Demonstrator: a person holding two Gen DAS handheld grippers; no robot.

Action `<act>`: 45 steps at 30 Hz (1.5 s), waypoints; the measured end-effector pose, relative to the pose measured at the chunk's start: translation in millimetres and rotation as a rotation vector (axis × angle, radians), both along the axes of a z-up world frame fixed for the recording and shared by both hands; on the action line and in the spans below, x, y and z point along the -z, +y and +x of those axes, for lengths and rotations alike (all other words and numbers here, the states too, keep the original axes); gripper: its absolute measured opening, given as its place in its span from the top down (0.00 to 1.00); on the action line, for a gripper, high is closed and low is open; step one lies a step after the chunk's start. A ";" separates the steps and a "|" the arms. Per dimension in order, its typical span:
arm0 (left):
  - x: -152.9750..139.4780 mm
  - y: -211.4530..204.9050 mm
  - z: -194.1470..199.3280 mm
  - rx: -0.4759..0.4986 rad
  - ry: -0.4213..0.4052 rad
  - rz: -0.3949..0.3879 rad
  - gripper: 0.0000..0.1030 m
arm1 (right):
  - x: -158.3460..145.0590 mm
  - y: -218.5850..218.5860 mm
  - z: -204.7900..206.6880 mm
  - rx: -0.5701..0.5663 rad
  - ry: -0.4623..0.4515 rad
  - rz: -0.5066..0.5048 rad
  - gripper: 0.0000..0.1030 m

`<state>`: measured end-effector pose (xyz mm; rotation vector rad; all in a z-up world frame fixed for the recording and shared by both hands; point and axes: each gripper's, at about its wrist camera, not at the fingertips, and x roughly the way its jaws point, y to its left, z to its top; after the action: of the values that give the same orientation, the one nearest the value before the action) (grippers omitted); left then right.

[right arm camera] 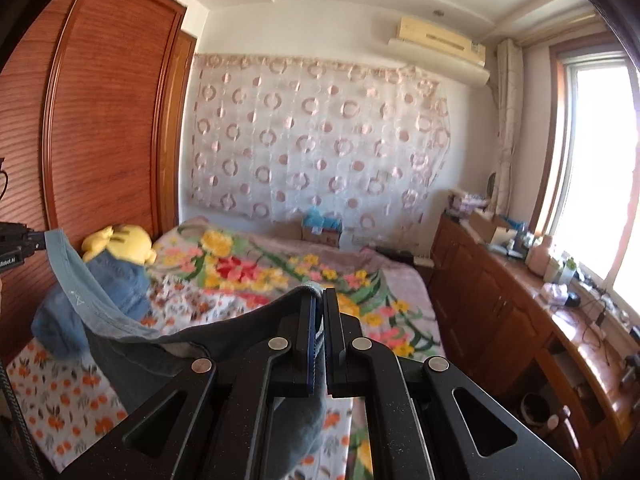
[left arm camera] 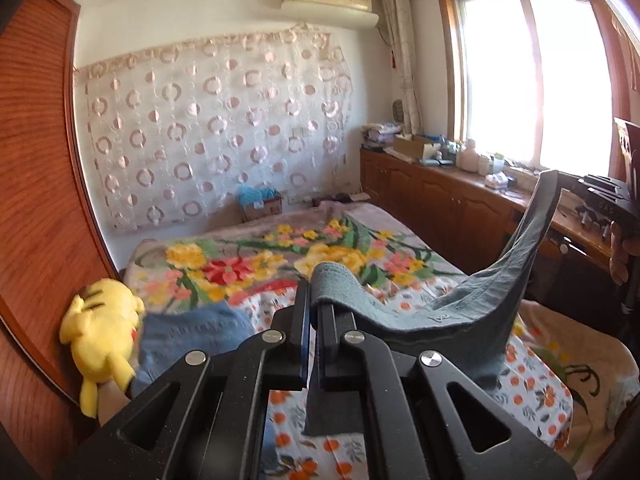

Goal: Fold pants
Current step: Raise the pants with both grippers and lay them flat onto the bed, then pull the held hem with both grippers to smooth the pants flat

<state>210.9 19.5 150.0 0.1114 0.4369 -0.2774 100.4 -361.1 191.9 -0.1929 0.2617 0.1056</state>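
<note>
The grey-blue pants [left arm camera: 452, 304] hang in the air above the bed, stretched between both grippers. My left gripper [left arm camera: 314, 300] is shut on one end of the waistband, which folds over its fingertips. My right gripper [right arm camera: 322, 300] is shut on the other end; the cloth [right arm camera: 132, 340] sags to the left from it. In the left wrist view the right gripper [left arm camera: 600, 200] shows at the right edge with the band rising to it. In the right wrist view the left gripper [right arm camera: 16, 244] shows at the left edge.
The bed [left arm camera: 532, 392] has a flowered blanket [right arm camera: 260, 268] and an orange-print sheet. A yellow plush toy [left arm camera: 102, 332] in blue denim lies by the wooden wardrobe [left arm camera: 36, 184]. A cluttered wooden cabinet [right arm camera: 532, 320] runs under the window [left arm camera: 532, 80] on the right.
</note>
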 end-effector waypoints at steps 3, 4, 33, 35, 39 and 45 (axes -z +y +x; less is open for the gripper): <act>-14.7 10.6 -9.3 -0.018 -0.042 -0.024 0.97 | -24.6 0.5 -16.8 0.018 -0.079 0.021 0.97; -14.2 13.5 -11.9 -0.020 -0.041 -0.031 0.97 | -26.1 0.7 -21.6 0.021 -0.083 0.022 0.97; 187.5 5.3 -91.0 0.004 0.314 -0.090 0.97 | 178.5 -43.7 -66.5 0.021 0.453 0.134 0.97; 188.0 5.6 -96.7 0.006 0.314 -0.093 0.97 | 188.0 -43.0 -76.6 0.027 0.447 0.138 0.97; 191.5 6.0 -108.1 0.011 0.322 -0.099 0.97 | 206.8 -44.6 -88.8 0.036 0.431 0.171 0.97; 207.6 2.7 -107.4 0.001 0.358 -0.083 0.97 | 233.5 -46.8 -82.3 0.051 0.462 0.203 0.97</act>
<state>103.6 22.2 -57.6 -0.0209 0.7795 -0.3178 18.2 -408.0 -41.6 0.0439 0.7127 0.1245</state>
